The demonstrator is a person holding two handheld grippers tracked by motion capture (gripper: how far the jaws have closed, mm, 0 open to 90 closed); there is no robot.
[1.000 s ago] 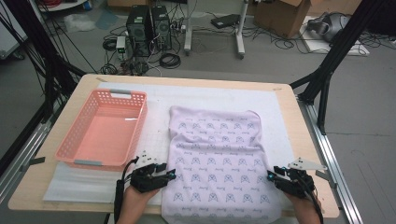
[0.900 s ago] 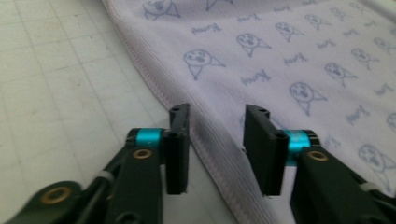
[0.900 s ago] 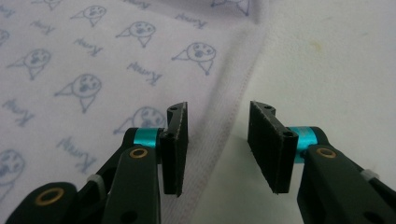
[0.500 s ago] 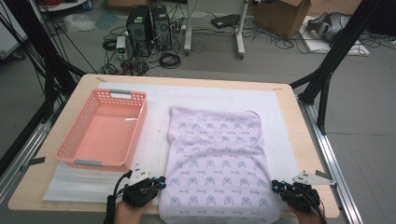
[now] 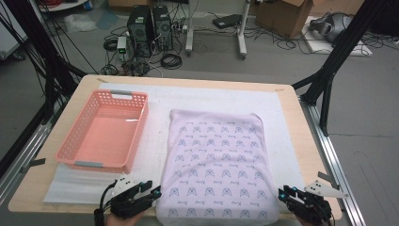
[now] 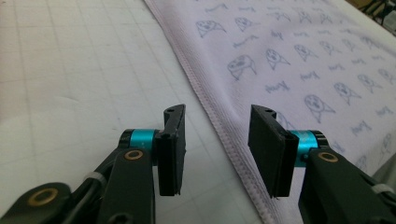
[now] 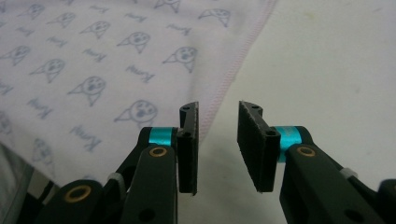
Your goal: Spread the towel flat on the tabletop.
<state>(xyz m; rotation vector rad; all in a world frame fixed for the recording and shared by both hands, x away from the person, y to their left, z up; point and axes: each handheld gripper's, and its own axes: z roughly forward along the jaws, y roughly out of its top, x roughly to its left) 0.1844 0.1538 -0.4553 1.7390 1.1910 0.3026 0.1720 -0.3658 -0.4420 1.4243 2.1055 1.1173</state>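
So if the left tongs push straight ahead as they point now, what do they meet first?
Most likely the stitched side hem of the printed cloth: it runs between the open jaws of the left tongs, which have just reopened. Height above it is unclear.

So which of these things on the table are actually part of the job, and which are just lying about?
Part of the job:
- printed cloth, spread flat
- left tool, open at the cloth's near left edge
- right tool, open at its near right edge

Possibly for later, or just lying about:
- pink basket, empty, left of the cloth
- white mat under everything
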